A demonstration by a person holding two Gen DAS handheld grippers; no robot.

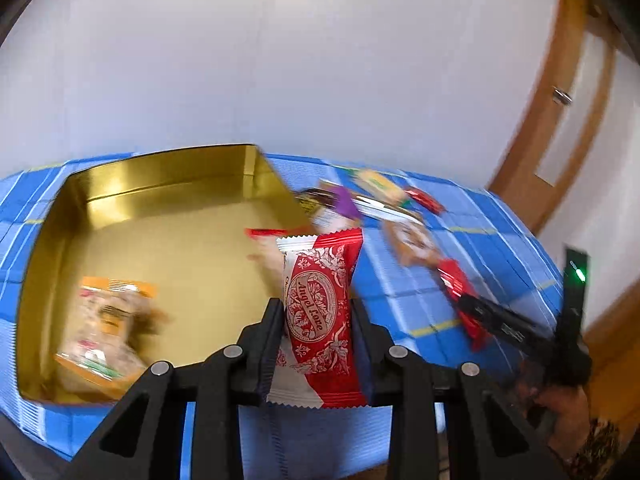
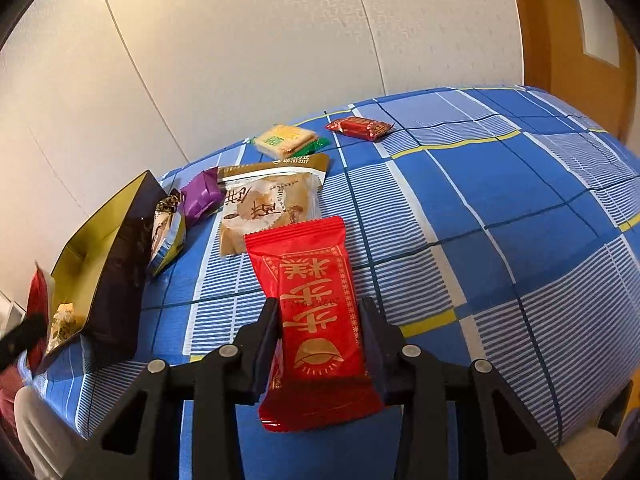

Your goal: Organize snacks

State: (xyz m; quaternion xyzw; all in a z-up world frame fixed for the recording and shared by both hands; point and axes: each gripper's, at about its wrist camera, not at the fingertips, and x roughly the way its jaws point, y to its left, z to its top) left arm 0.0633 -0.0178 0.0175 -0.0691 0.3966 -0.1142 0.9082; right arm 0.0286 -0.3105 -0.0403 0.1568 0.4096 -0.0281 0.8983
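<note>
Blue checked tablecloth (image 2: 500,200), left gripper (image 1: 318,320) clamping red-white packet (image 1: 320,312) (by gold box (image 1: 160,216))

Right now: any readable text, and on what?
"Angel Love": red-and-white packet in the left gripper.
"400-183-2237": top edge of the tan pastry packet.
Large gold Chinese characters, upside down: red packet in the right gripper.
Other wrappers: too blurred or small.
</note>
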